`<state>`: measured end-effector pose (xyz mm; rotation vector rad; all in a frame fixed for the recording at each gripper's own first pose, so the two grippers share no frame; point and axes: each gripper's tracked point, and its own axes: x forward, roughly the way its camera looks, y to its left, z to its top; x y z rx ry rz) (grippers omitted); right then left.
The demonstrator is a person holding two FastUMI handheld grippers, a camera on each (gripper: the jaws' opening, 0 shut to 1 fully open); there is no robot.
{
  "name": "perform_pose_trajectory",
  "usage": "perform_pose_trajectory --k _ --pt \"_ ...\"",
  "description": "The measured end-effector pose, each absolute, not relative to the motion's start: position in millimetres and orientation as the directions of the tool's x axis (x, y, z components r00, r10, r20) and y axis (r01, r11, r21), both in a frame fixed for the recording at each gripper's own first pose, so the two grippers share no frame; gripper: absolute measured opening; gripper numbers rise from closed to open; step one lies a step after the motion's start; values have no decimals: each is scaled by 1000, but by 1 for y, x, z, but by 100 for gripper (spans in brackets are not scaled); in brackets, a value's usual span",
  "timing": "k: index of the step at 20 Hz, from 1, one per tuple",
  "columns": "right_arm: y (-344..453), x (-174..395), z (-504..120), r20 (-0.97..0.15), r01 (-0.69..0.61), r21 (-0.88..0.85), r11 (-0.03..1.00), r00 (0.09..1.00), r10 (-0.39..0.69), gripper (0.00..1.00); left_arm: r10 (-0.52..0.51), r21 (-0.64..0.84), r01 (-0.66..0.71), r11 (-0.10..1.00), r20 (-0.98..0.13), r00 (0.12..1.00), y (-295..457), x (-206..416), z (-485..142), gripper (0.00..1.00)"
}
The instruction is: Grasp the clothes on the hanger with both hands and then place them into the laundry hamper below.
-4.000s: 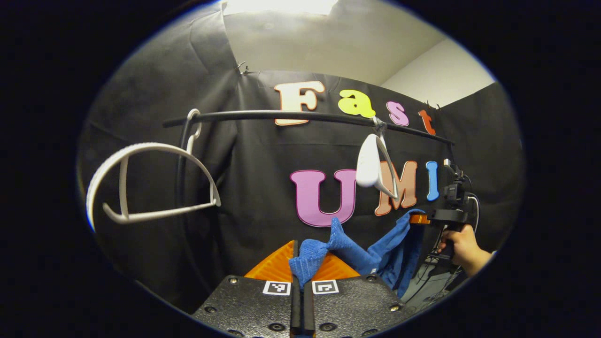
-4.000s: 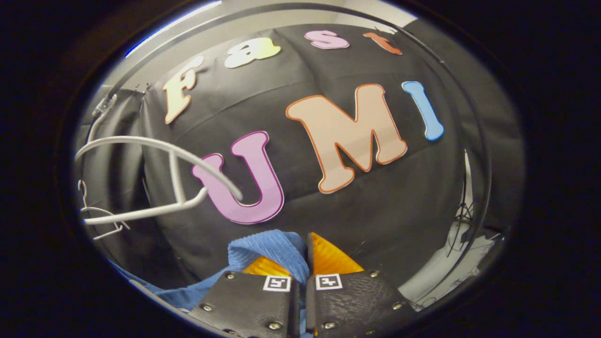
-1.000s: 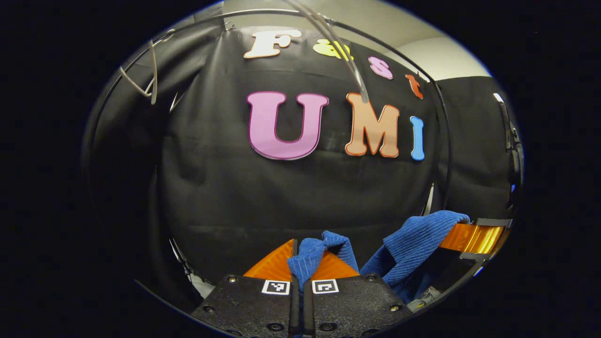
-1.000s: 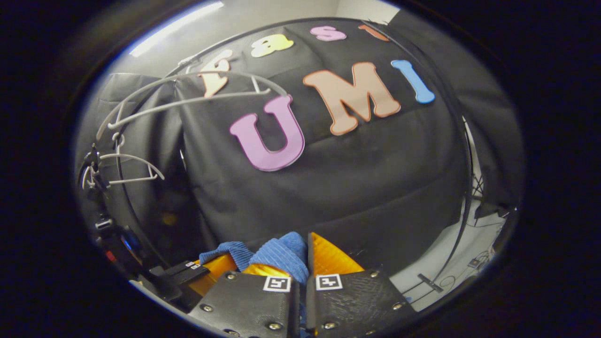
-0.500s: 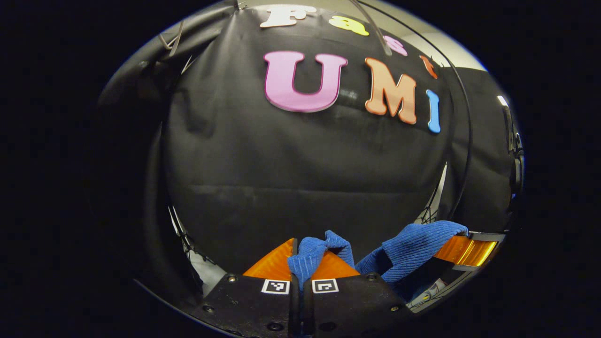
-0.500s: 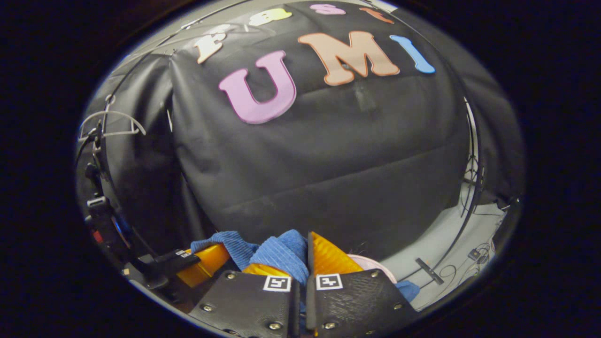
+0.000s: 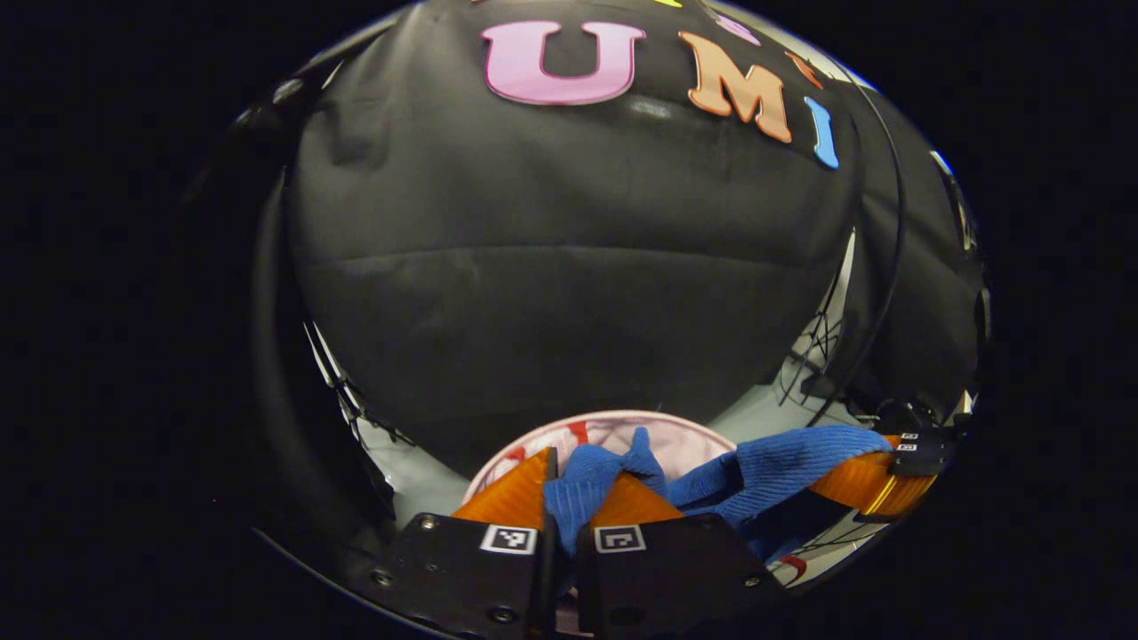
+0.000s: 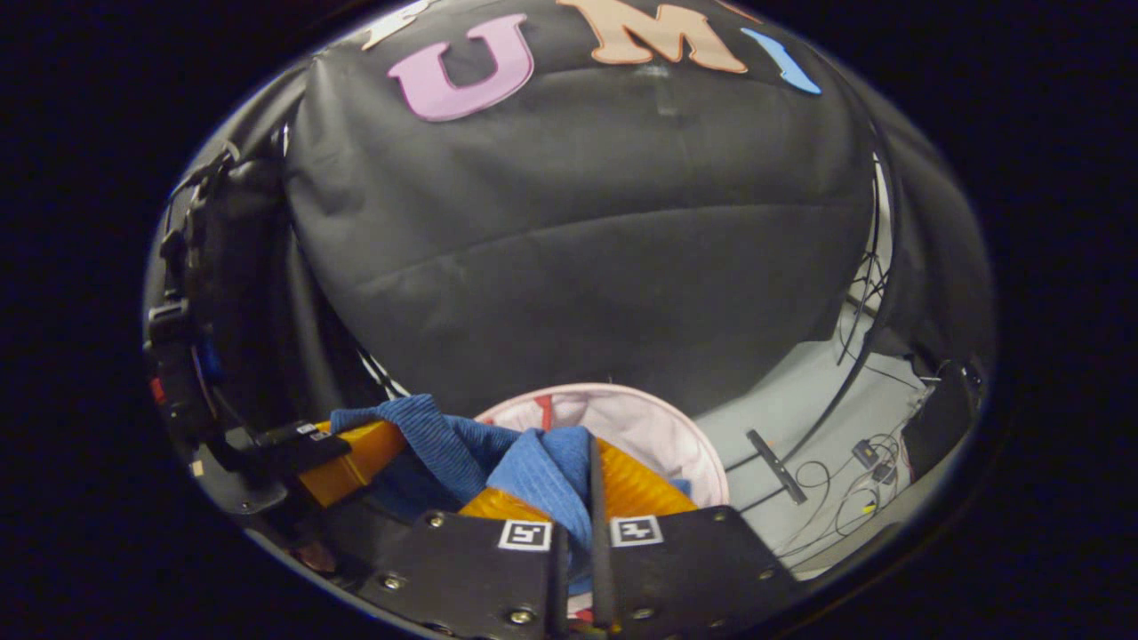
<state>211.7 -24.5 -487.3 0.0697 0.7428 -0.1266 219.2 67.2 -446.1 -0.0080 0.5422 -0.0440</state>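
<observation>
Blue garment [image 7: 765, 458] pinched between both tongs (above hamper [image 8: 658, 418]).

Ribbed blue knit cloth garment [image 7: 782, 453], soft and matt, with fine corduroy-like ridges. Translucent orange plastic fingers [image 7: 507, 493], glossy and finely grooved, on the left gripper [image 7: 566, 498]. Matt black textured plastic gripper body plates [image 8: 693, 569] with small shiny metal screws, on the right gripper [image 8: 590, 484]. Pale pink fabric laundry hamper [image 8: 685, 444], thin and smooth. Matt black wrinkled cloth wall [image 7: 569, 267].
</observation>
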Motion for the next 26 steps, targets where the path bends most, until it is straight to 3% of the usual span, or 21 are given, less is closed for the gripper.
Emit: perform_pose_trajectory --k 1,2,5,6,7,8,12,20,21,22,25,26 --pt "-26 210 -490 -692 147 12 989 715 -97 12 -55 -30 46 998 -529 847 62 214 -451 8" --pt "-25 208 -490 -686 149 10 989 721 -102 16 -36 -11 36 999 -541 841 64 215 -451 36" --pt "-38 207 -460 -646 149 -71 986 746 -160 76 -2 15 12 1000 -505 863 72 215 -434 100" --pt "-40 204 -452 -631 144 -105 984 755 -178 96 -3 15 12 1000 -490 871 72 212 -420 98" --pt "-40 204 -442 -614 136 -127 983 767 -185 93 -3 13 10 1000 -477 879 72 210 -411 97" --pt "-40 202 -436 -600 136 -135 982 777 -190 99 -11 10 17 1000 -468 884 70 208 -401 97" --pt "-31 196 -397 -539 136 -97 986 825 -167 99 -20 22 31 999 -409 912 71 193 -357 97" --pt "-62 169 -265 -388 125 -199 972 901 -196 99 35 -5 -38 999 -263 964 93 155 -255 96" --pt "-64 163 -244 -362 140 -197 970 909 -205 94 34 -16 -39 999 -240 970 94 149 -240 96" --pt "-65 156 -223 -331 154 -190 970 920 -210 99 40 -18 -45 999 -215 976 94 144 -223 97" --pt "-55 138 -169 -239 157 -127 979 954 -184 100 88 6 -88 996 -146 985 102 125 -179 94" --pt "-51 130 -152 -215 159 -108 981 960 -179 99 76 -3 -77 997 -109 991 97 116 -160 97"
